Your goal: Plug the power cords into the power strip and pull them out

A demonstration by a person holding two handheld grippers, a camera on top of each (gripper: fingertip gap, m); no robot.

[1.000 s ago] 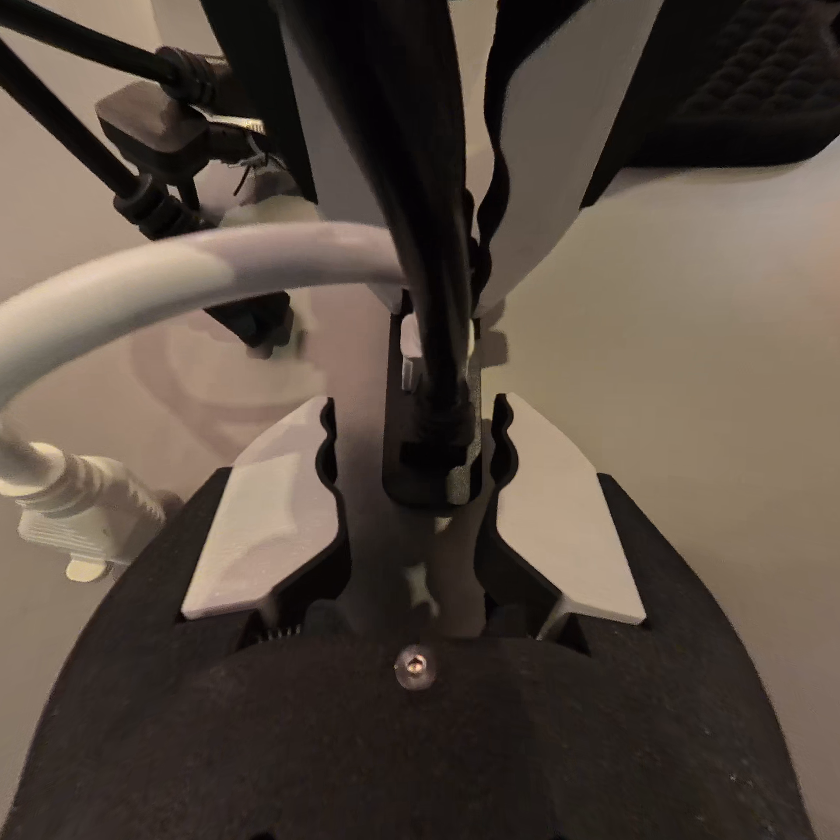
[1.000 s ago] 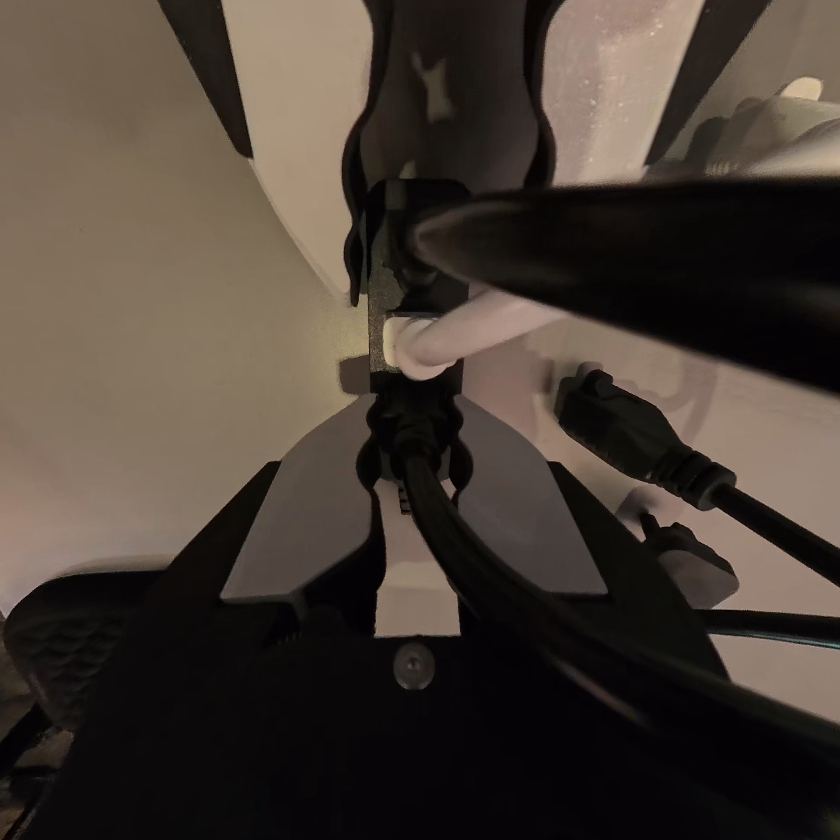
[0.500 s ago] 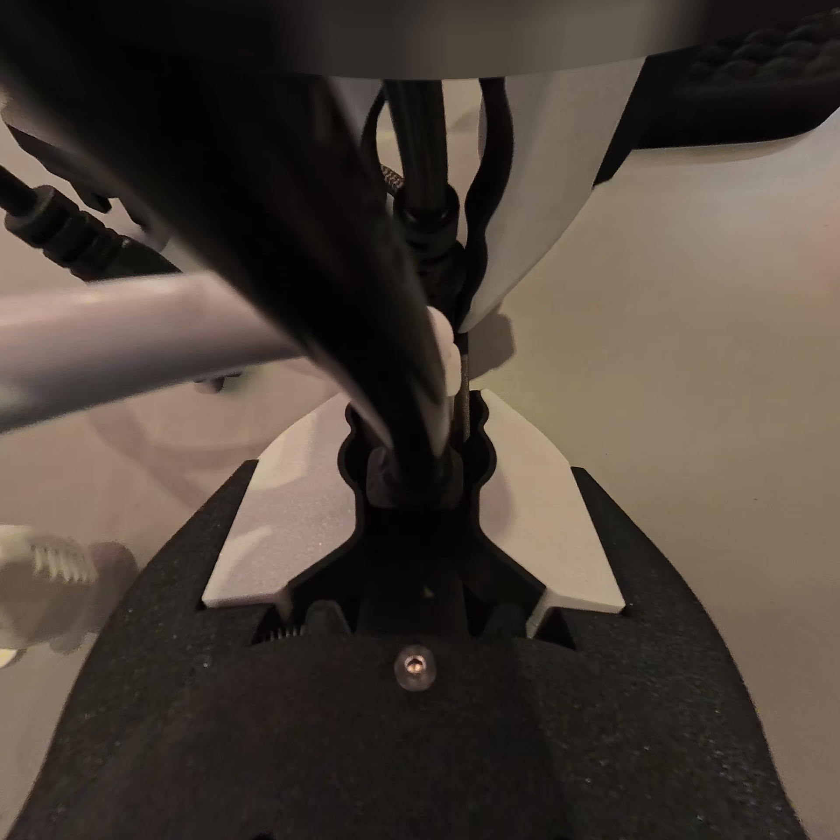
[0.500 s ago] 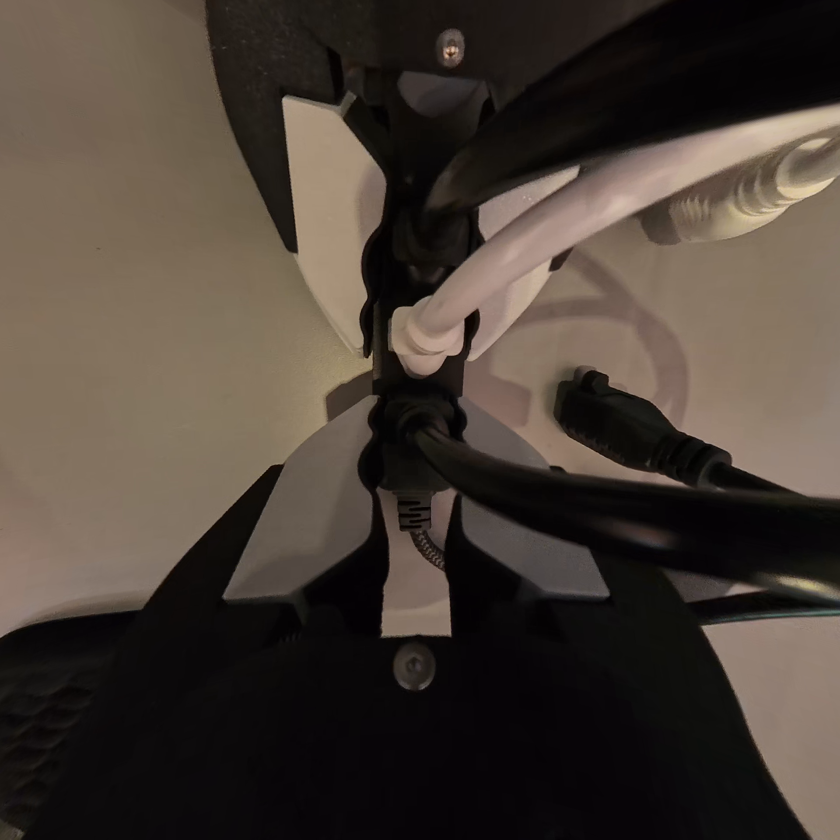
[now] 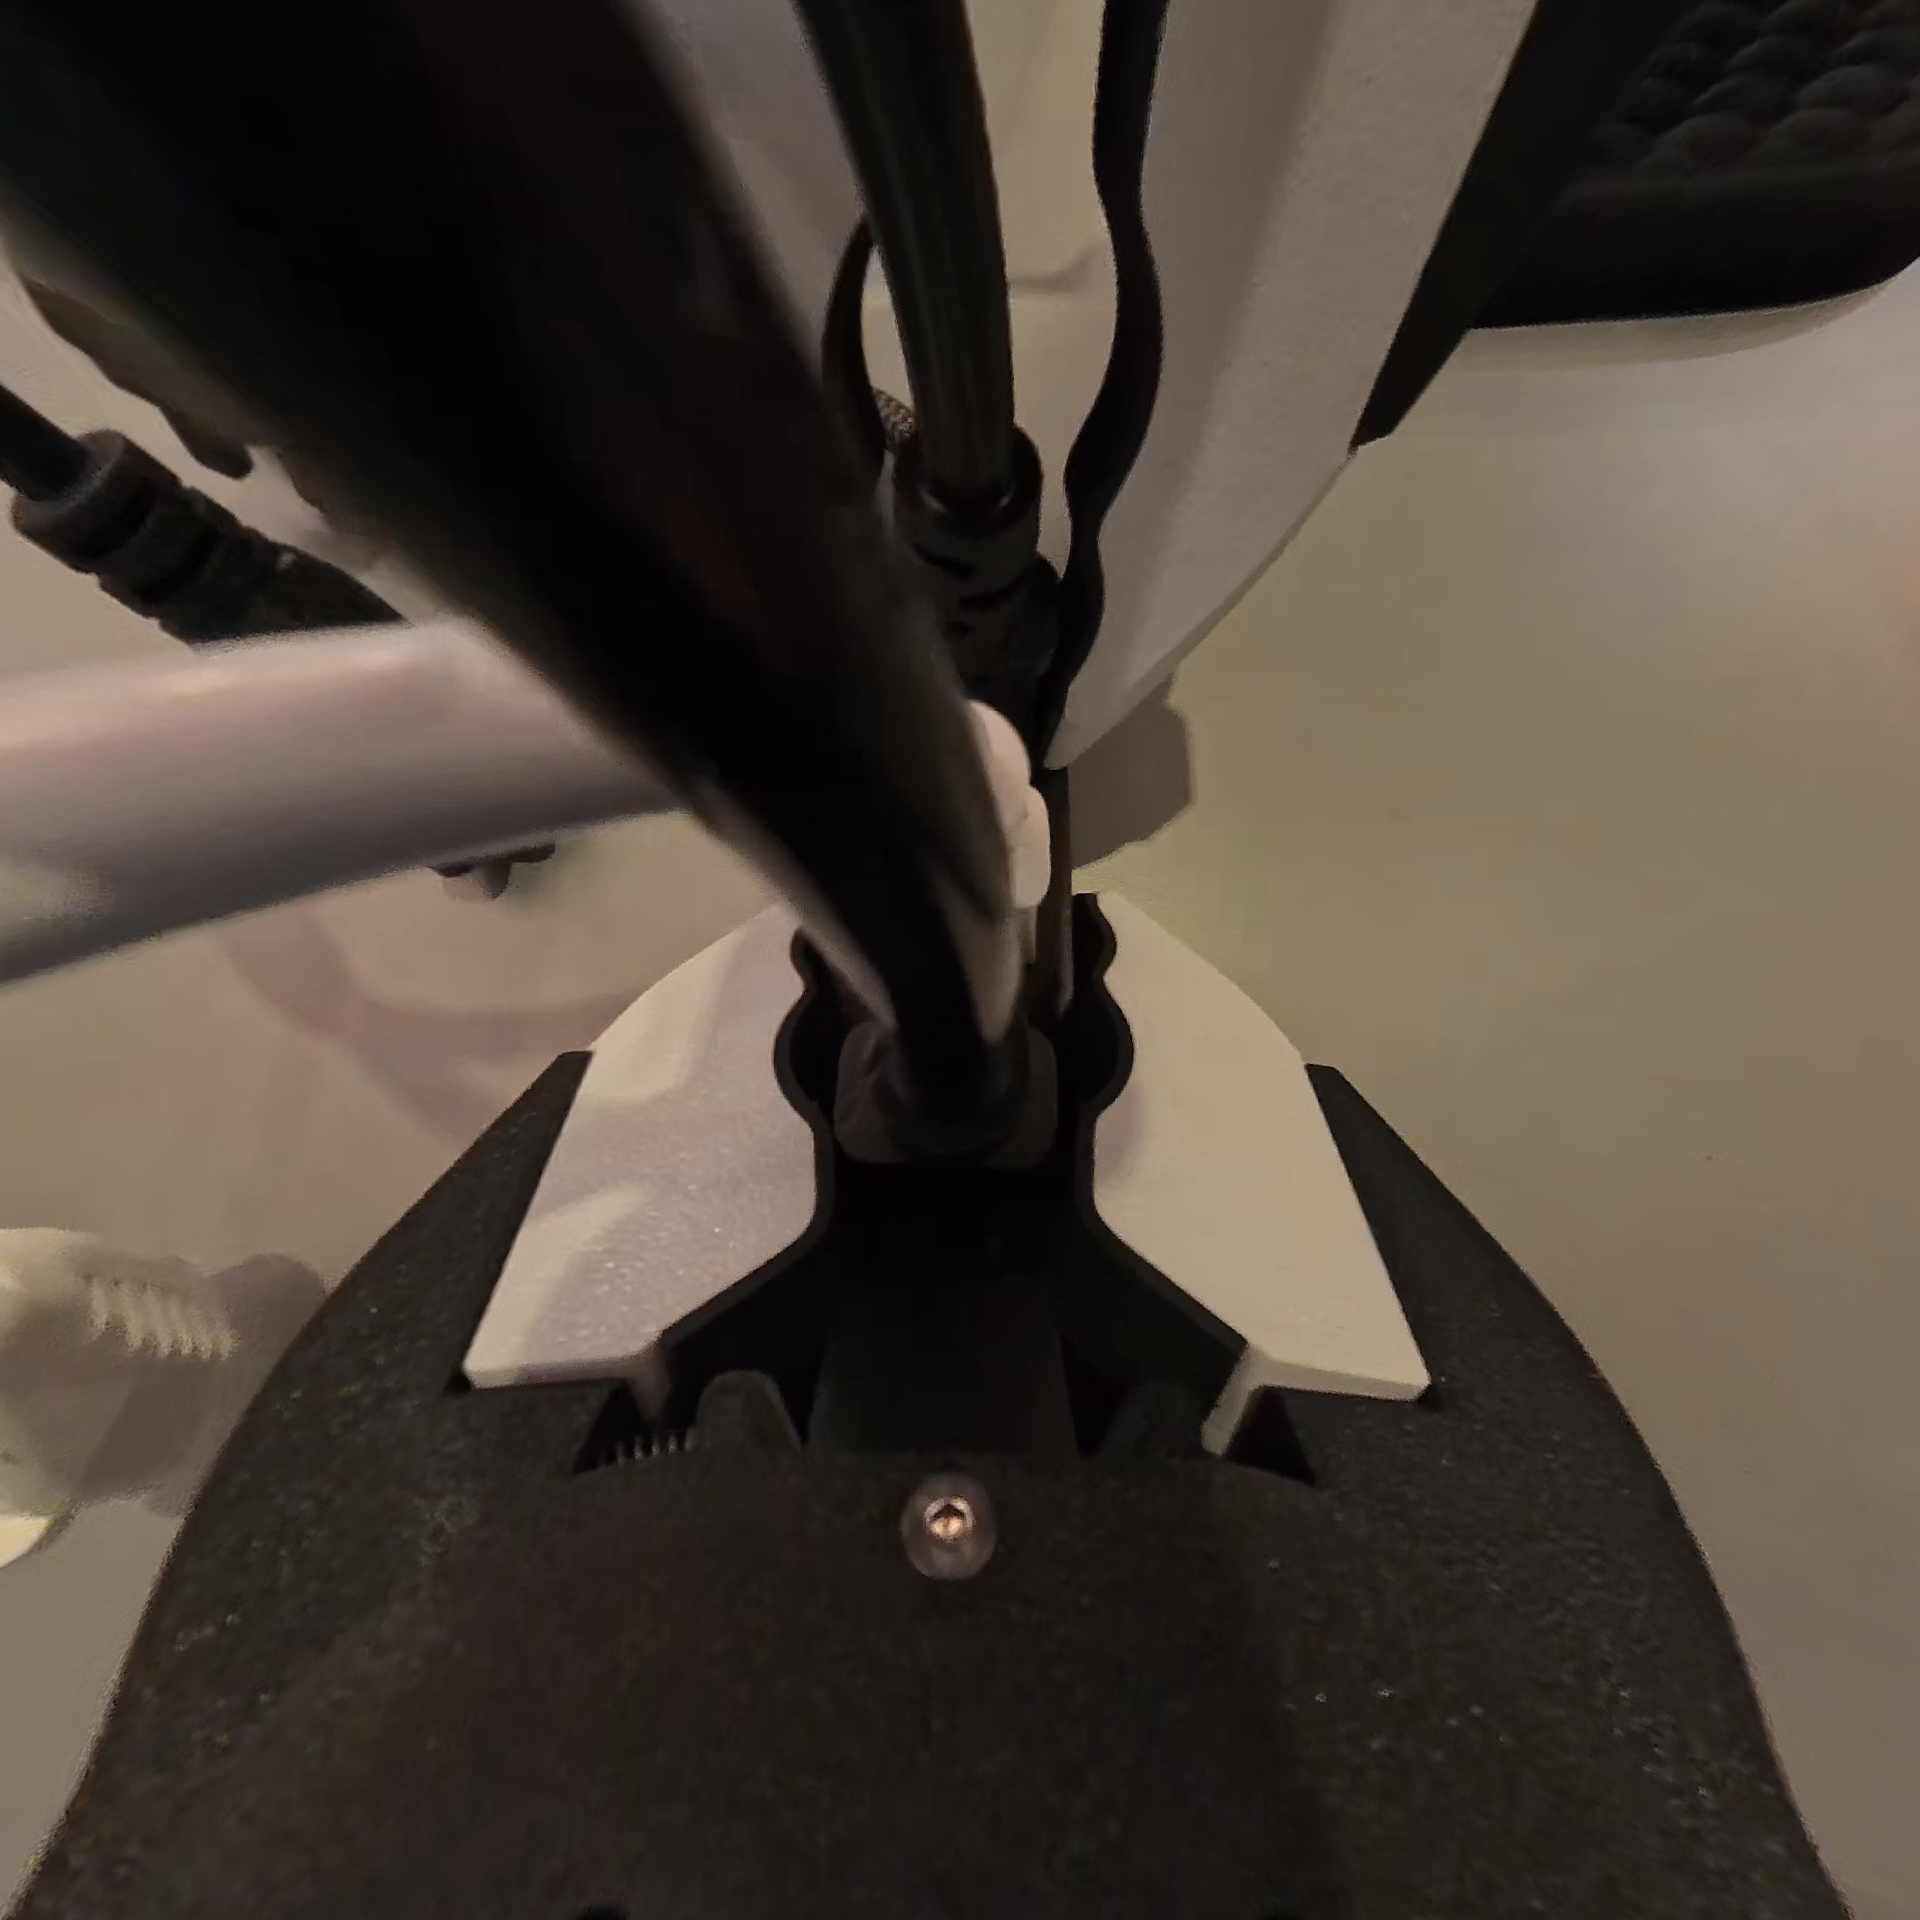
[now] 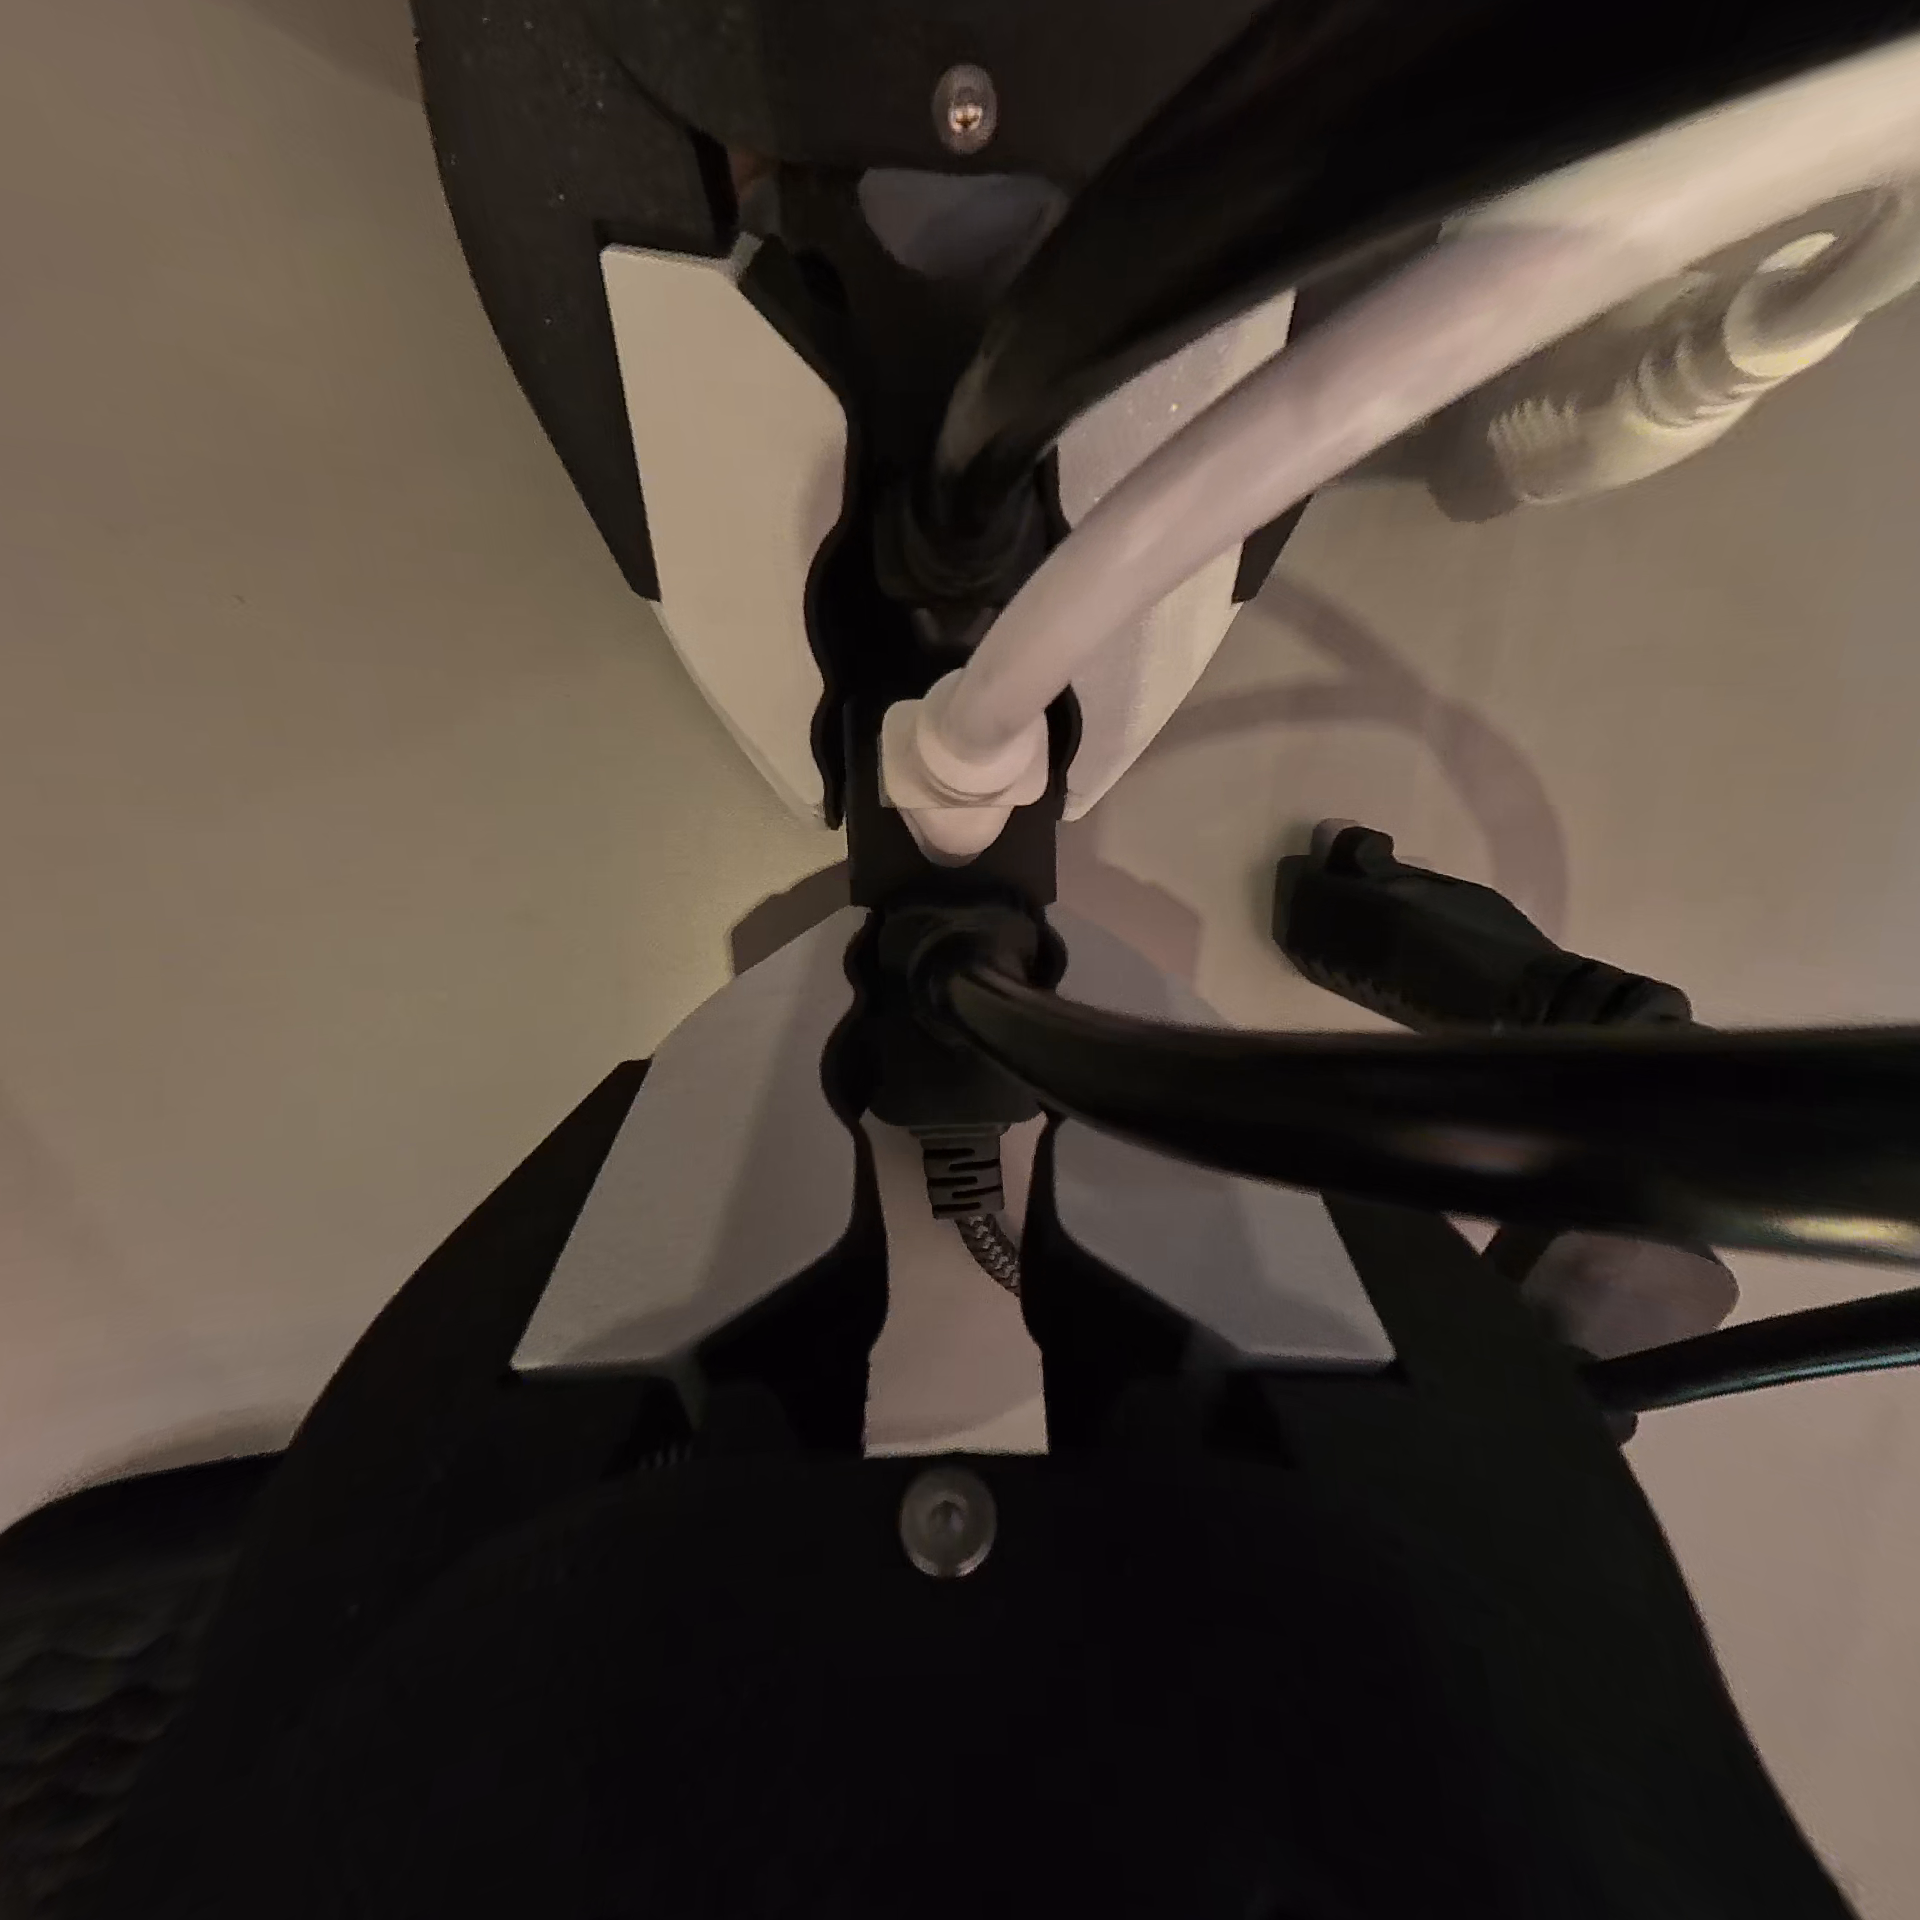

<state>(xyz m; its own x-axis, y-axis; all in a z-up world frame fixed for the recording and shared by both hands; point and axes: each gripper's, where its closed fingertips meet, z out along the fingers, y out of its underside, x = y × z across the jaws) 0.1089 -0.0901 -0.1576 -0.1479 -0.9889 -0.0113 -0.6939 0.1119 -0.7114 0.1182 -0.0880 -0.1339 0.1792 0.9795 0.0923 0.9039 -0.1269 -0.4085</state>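
Observation:
A narrow black power strip (image 6: 951, 862) lies on the pale table between my two grippers, which face each other. Three plugs sit in it: a black plug (image 6: 940, 540), a white plug (image 6: 961, 779) in the middle, and a second black plug (image 6: 951, 997). My left gripper (image 5: 945, 987) is shut on the first black plug (image 5: 935, 1101), whose thick cord rises toward the camera. My right gripper (image 6: 951, 997) is shut on the strip's end at the second black plug, above the strip's braided cable (image 6: 982, 1236). The left gripper also shows in the right wrist view (image 6: 940, 623).
A loose black plug (image 6: 1403, 935) and a loose white plug (image 6: 1621, 384) lie on the table beside the strip, and both show in the left wrist view (image 5: 156, 561) (image 5: 114, 1330). A black textured mat (image 5: 1714, 156) lies beyond the right gripper. Thick cords cross both views. The grippers are tip to tip, or close to it.
My left gripper has moved forward over the strip's end and closed on the black plug. The right gripper has kept its hold at the other end.

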